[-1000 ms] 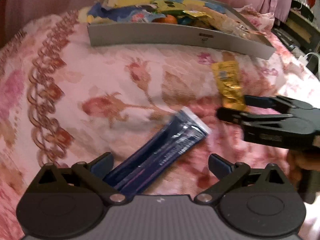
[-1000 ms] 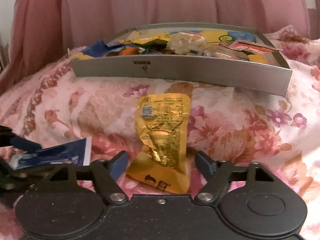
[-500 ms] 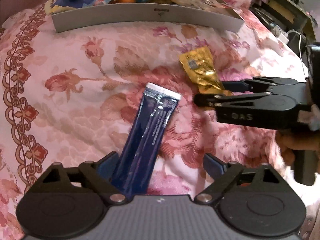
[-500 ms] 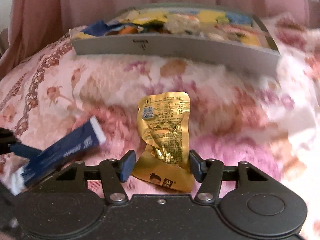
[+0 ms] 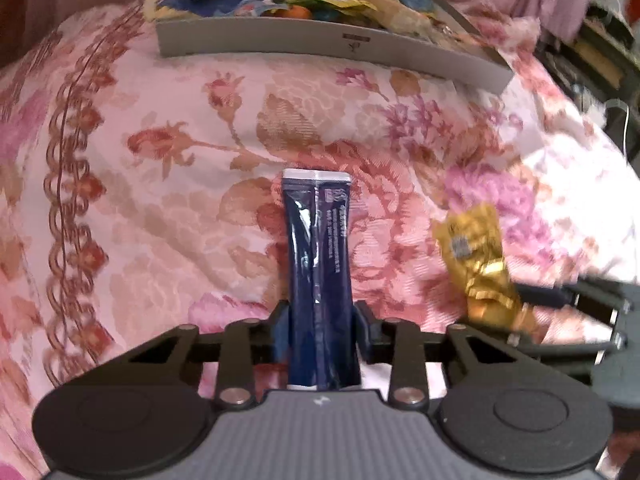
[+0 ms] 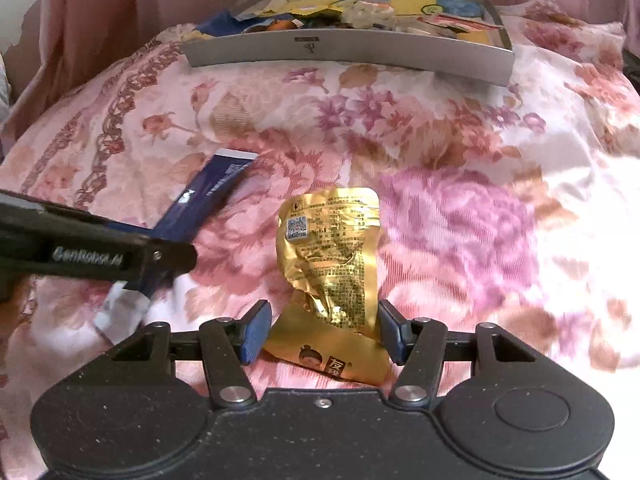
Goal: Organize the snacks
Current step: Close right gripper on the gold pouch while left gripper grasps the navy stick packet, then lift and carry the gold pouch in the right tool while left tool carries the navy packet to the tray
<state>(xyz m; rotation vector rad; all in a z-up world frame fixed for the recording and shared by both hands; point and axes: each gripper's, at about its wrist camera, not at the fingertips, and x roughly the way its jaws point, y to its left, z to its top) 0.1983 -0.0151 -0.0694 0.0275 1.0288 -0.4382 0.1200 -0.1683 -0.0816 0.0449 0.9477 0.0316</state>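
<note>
Dark blue foil marks the long stick sachet (image 5: 320, 280), which is clamped between the two pads of the left gripper (image 5: 320, 322); its white-edged far end points toward the tray, and its near end is tucked back against the gripper body. In the right wrist view the same sachet is seen at the left, held by the black left tool and angled over the bedspread.

Further right, the gold foil snack packet (image 6: 332, 264) is straddled by the right gripper (image 6: 322, 332). The blue pads are set on either side of the packet's crumpled lower part with a small gap visible at each side, so the fingers are judged to be parted and not yet pressing. The packet lies flat on the pink floral bedspread (image 6: 460, 216), printed side up.

At the far side, the grey tray (image 6: 360, 50) is seen resting on the bedspread, already filled with assorted wrapped snacks in yellow, blue and orange. Most of the sorting therefore appears to be done. Only these two items are seen outside the tray: the sachet, already gripped and still to be carried across, and the gold packet, still to be pinched, lifted and placed.
</note>
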